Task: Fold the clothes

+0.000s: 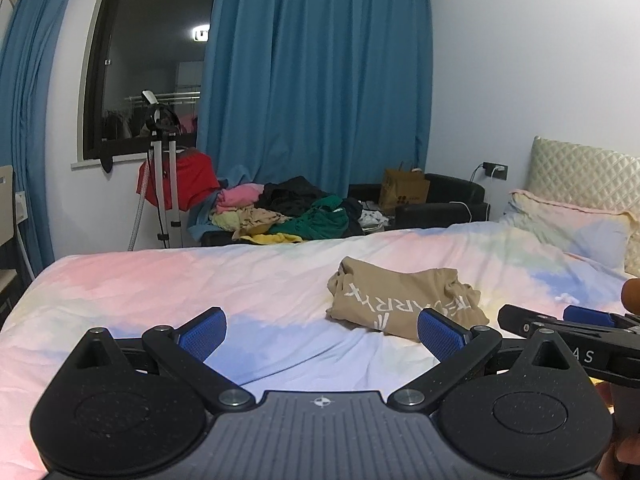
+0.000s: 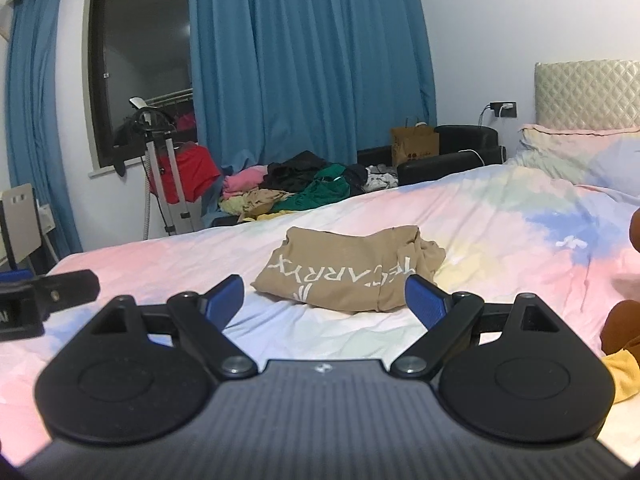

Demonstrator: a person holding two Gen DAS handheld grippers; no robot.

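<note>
Lying folded on the bed, the tan garment sits ahead of the right gripper, beyond its spread jaws; the left gripper is spread too, empty.

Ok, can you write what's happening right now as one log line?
step: fold clothes | left tool: open, empty | right tool: open, empty | tan shirt: folded on bed, untouched
</note>
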